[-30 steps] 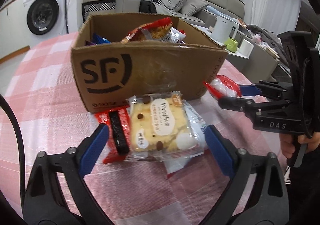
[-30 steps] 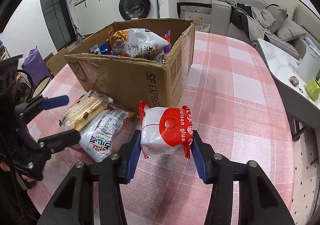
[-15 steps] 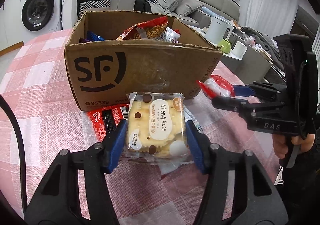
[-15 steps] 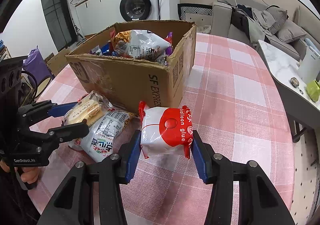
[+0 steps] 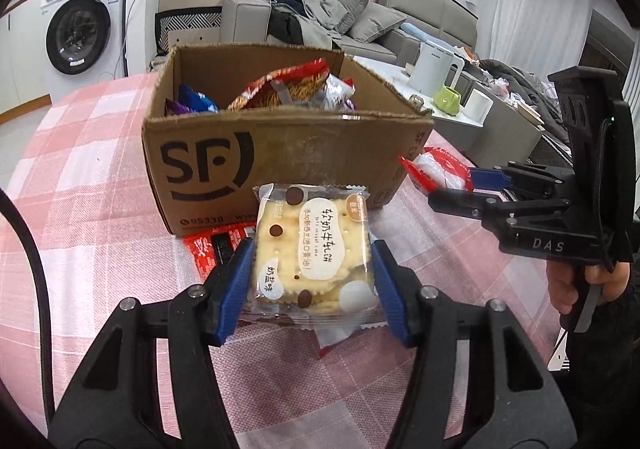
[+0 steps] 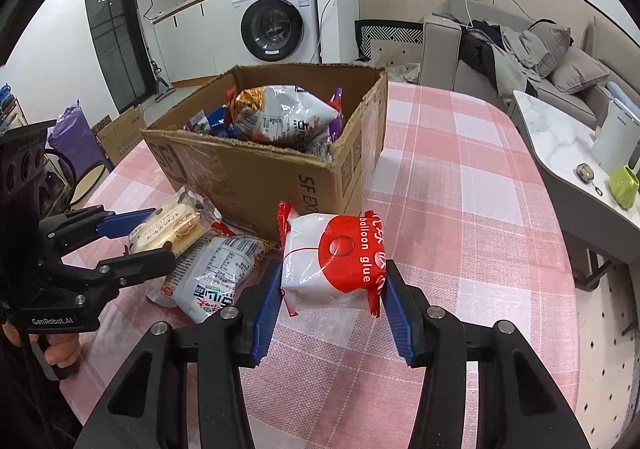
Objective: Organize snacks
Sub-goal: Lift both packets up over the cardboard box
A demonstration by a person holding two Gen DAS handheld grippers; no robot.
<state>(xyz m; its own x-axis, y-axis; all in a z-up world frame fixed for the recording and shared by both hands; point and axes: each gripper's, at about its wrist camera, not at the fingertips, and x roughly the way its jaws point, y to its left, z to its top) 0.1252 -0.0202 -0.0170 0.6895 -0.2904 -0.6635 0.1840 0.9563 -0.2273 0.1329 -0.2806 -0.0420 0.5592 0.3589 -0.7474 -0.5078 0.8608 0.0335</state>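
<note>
A second ago the left gripper stood wide around the cracker pack; now the pack is squeezed between its blue pads, so it can likely be lifted into the cardboard box just behind. The red-and-white bag is still held tight by the right gripper. The pack is square, flat and shiny; the bag is puffy and crinkly. Whether either has left the checked tablecloth is hard to tell.
</note>
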